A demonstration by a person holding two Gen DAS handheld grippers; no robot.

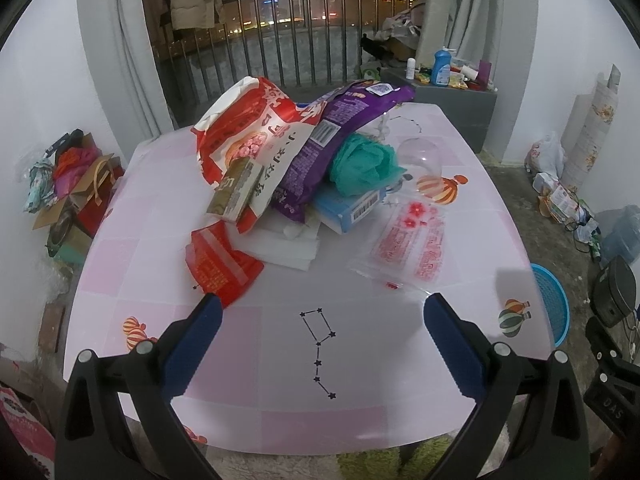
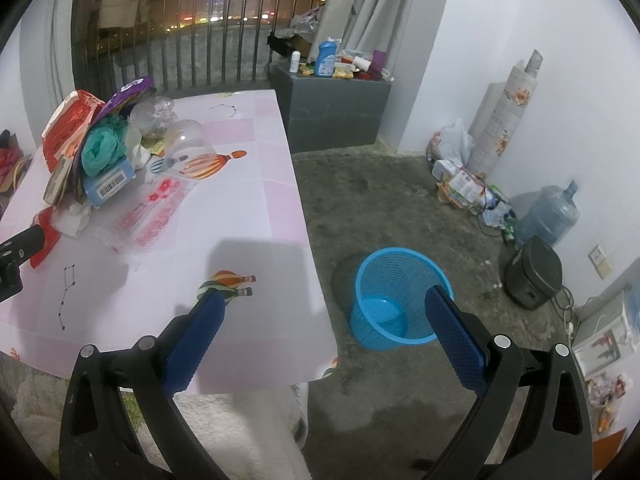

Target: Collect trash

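Note:
A heap of trash lies on the pink table (image 1: 280, 360): a red and white bag (image 1: 248, 128), a purple bag (image 1: 336, 140), a teal plastic bag (image 1: 360, 164), a blue box (image 1: 348, 208), a small red wrapper (image 1: 220, 268) and a clear printed bag (image 1: 408, 244). My left gripper (image 1: 322, 308) is open and empty over the table's near part, short of the heap. My right gripper (image 2: 326, 300) is open and empty over the table's right edge. A blue mesh bin (image 2: 396, 300) stands empty on the floor beside the table.
A clear plastic dome (image 1: 420, 156) sits behind the heap. A grey cabinet (image 2: 332, 108) with bottles stands at the back. Bags (image 2: 452, 148), a water jug (image 2: 548, 216) and a black appliance (image 2: 532, 276) line the right wall. Boxes (image 1: 72, 200) sit left of the table.

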